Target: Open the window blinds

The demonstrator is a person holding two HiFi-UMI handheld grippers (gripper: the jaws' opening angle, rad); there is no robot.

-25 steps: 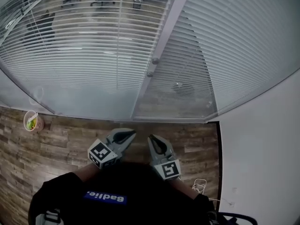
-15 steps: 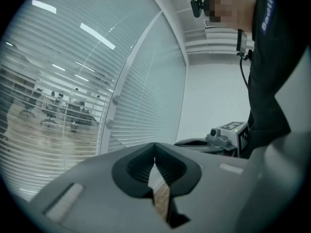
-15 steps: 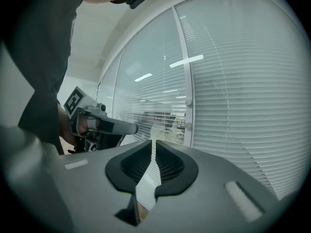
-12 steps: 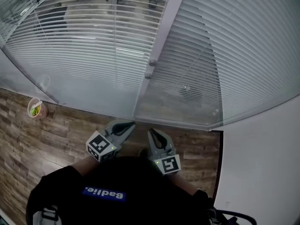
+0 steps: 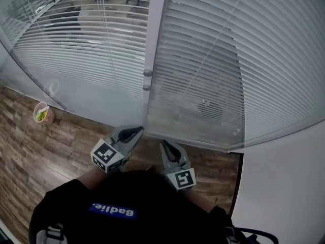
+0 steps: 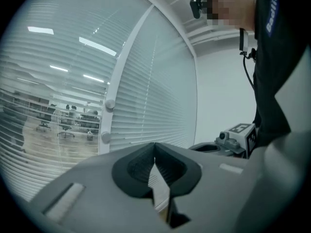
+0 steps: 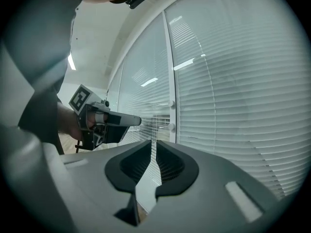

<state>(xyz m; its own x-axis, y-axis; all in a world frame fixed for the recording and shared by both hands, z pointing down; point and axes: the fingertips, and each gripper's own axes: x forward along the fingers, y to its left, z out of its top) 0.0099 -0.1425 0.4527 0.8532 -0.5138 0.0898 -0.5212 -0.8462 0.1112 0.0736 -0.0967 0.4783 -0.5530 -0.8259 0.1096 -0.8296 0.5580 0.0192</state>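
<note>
The left gripper (image 5: 137, 131) is closed on nothing and the right gripper (image 5: 164, 146) stands a slit apart, empty, both near the foot of the window post (image 5: 155, 34). The blinds (image 5: 213, 60) hang lowered either side of that post.

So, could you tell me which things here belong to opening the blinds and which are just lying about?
For the job: blinds; knobs on the frame, likely their control; left gripper, jaws shut; right gripper, jaws just opening, nothing between.
Lying about: cup on the floor; chairs beyond the blinds.
</note>
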